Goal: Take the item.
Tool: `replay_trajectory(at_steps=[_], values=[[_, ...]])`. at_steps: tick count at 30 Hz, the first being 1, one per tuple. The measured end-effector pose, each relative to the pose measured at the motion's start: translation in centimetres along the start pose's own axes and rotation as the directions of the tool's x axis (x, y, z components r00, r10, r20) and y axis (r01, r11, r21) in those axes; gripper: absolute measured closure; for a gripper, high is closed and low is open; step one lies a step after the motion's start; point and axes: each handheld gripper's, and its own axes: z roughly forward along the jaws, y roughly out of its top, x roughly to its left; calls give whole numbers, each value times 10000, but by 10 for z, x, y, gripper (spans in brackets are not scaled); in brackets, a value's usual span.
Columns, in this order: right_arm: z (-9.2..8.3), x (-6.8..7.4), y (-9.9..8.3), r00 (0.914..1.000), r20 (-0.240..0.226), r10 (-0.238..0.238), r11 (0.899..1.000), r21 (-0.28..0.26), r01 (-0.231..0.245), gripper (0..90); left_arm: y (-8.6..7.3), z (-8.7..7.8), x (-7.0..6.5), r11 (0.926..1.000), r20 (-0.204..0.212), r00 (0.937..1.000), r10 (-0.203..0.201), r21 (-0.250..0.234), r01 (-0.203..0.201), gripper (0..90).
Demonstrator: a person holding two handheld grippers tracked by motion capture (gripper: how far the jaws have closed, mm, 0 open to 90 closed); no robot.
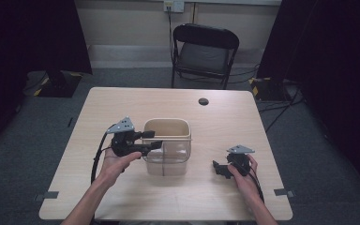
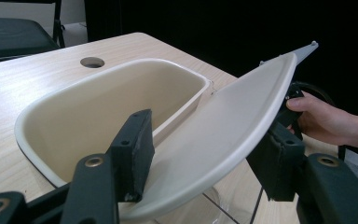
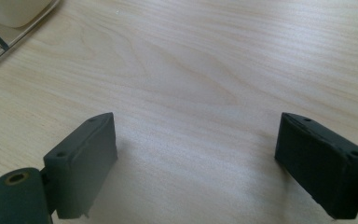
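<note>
Near edge of the light wood table (image 1: 122,197): 2 forearms come in from below, each hand holding a black gripper.

Right hand (image 1: 244,177) rests on the table at the right, well apart from the bin. Right gripper (image 1: 222,169) lies low on the wood, pointing left. Its own view shows the right gripper (image 3: 196,163) with jaws spread wide, bare tabletop between them, nothing gripped. A corner of the bin shows at top left of that view.

Left hand (image 1: 117,164) is raised at the left side of the bin, palm under the tool. Left gripper (image 1: 152,139) reaches right over the bin's near-left rim. In its own view the left gripper (image 2: 205,163) has jaws set either side of a tilted cream lid flap (image 2: 223,135); the left pad looks to touch it, but whether the far pad presses is hard to tell.

Centre of table: cream bin (image 1: 167,129), open at the top, clear lower walls.

Farther: a round cable hole (image 1: 203,101) in the tabletop. Beyond the table, 1 black folding chair (image 1: 205,51) against the wall.
</note>
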Motion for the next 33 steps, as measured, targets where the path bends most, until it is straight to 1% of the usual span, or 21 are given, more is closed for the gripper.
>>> replay_trajectory(at_steps=[27, 33], values=[[0, 0, 0, 10000, -1, 2, 10000, 0, -2, 120, 0, 1, 0, 10000, -37, 10000, 26, 8, -26, 435], [0, 0, 0, 10000, 0, 3, 10000, -1, -3, 120, 0, 1, 0, 10000, -40, 10000, -33, 18, 33, 435]])
